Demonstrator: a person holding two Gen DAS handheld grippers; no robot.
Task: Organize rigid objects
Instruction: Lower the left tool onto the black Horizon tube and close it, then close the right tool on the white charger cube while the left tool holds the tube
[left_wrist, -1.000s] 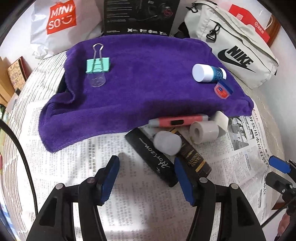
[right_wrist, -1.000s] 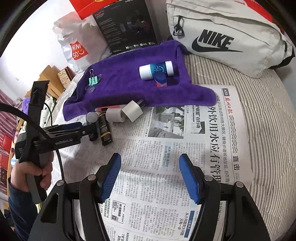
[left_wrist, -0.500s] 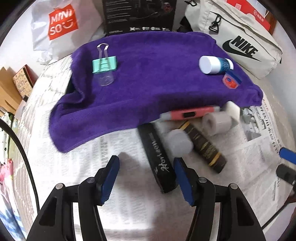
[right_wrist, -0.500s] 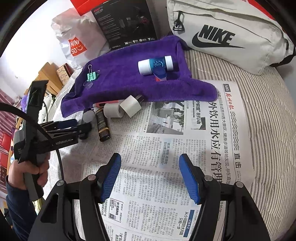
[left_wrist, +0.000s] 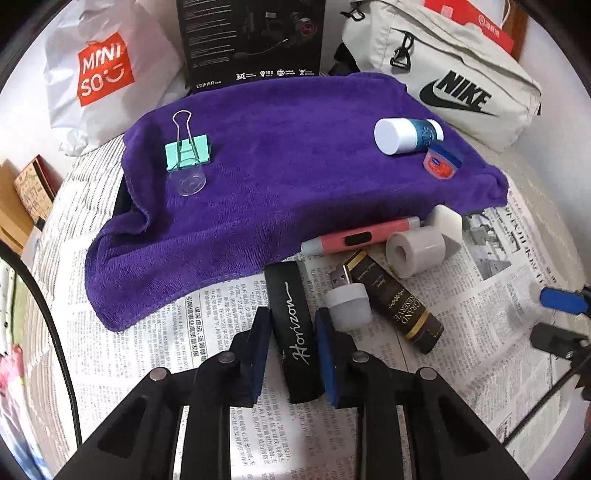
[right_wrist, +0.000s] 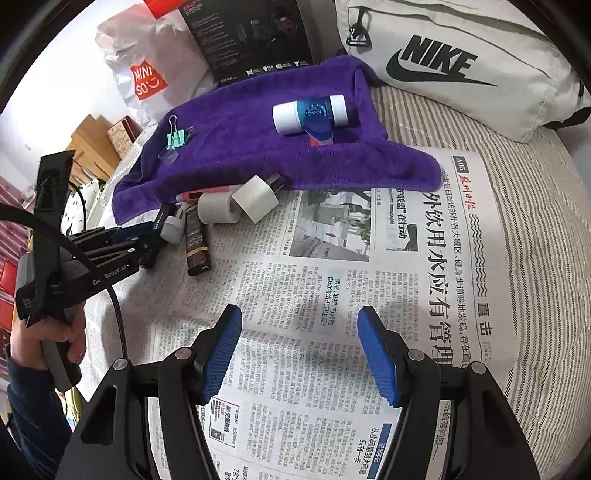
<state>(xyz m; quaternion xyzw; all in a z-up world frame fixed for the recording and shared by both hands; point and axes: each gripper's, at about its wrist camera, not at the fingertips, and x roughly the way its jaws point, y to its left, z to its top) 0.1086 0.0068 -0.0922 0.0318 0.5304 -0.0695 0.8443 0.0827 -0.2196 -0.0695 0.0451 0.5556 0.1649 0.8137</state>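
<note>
On the newspaper (left_wrist: 229, 332) just in front of the purple towel (left_wrist: 277, 166), the left gripper (left_wrist: 290, 354) has just closed its jaws and now clamps the black Horizon case (left_wrist: 295, 328) across its narrow sides. Gripping the long case near its lower end, across the short dimension, lets the blue pads sit flat on parallel faces, so it should lift without twisting. A white USB plug (left_wrist: 347, 299) lies touching the right pad's outer side, and it could be dragged along if the case is pulled sideways. Beside it lie a dark Grand Reserve tube (left_wrist: 399, 310), a grey tape roll (left_wrist: 413, 251) and a pink pen (left_wrist: 362, 236) tucked against the towel's edge. Already on the towel rest a green binder clip (left_wrist: 188, 151), a white-capped bottle (left_wrist: 406, 134) and a small Vaseline tin (left_wrist: 441, 160), which suggests the towel is the collecting place. The right gripper (right_wrist: 299, 354) hangs released and empty over bare newspaper, likely waiting clear of the pick.
</note>
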